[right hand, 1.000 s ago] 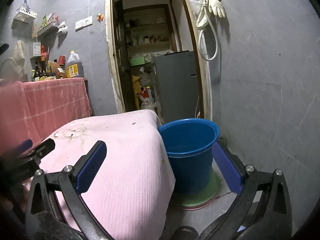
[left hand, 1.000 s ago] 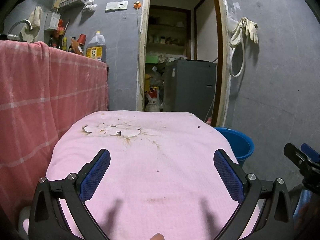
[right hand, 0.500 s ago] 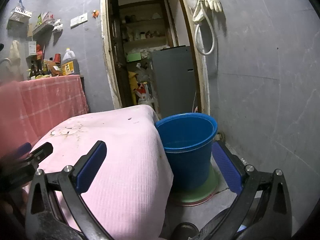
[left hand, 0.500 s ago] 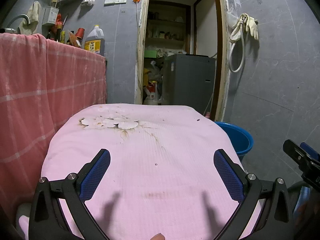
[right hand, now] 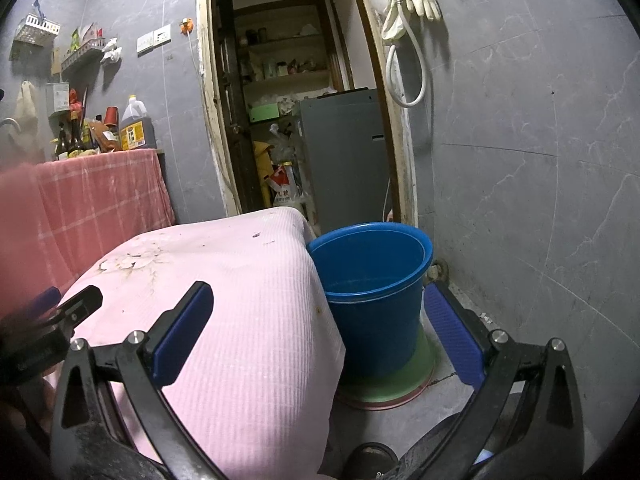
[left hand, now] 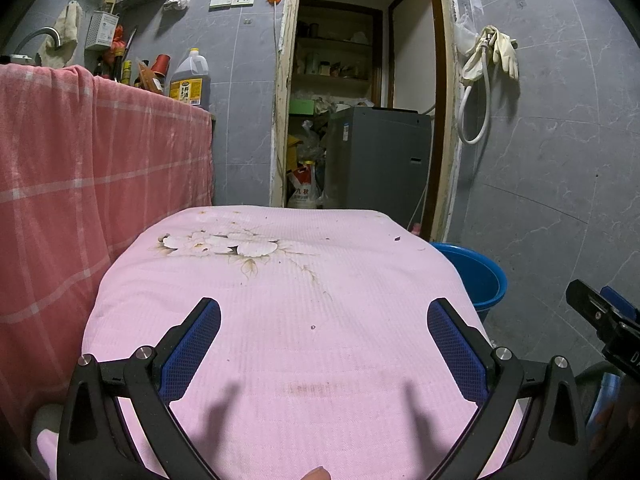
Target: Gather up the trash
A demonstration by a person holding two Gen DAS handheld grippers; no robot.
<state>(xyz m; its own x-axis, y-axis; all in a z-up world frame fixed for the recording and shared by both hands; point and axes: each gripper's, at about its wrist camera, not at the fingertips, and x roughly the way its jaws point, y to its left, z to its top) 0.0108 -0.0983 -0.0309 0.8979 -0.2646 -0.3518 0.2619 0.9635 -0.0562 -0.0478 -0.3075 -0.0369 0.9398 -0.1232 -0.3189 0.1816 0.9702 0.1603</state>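
A table under a pink cloth (left hand: 304, 320) fills the left wrist view; it also shows in the right wrist view (right hand: 240, 320). Small dark crumbs lie on it, one near the far right corner (left hand: 397, 238) and a speck in the middle (left hand: 313, 326). A blue bucket (right hand: 374, 280) stands on the floor right of the table, also seen in the left wrist view (left hand: 478, 276). My left gripper (left hand: 324, 344) is open and empty above the cloth. My right gripper (right hand: 318, 328) is open and empty, level with the table's right edge and the bucket.
A counter draped in red checked cloth (left hand: 80, 184) stands at the left with bottles (left hand: 188, 78) on it. A doorway (left hand: 360, 92) at the back holds a grey appliance (left hand: 376, 156). The bucket rests on a green base (right hand: 384, 384). Grey tiled wall (right hand: 540, 160) at the right.
Both views have shifted slightly: the table and bucket sit a little lower and farther than a second ago. Both grippers stay open and empty.
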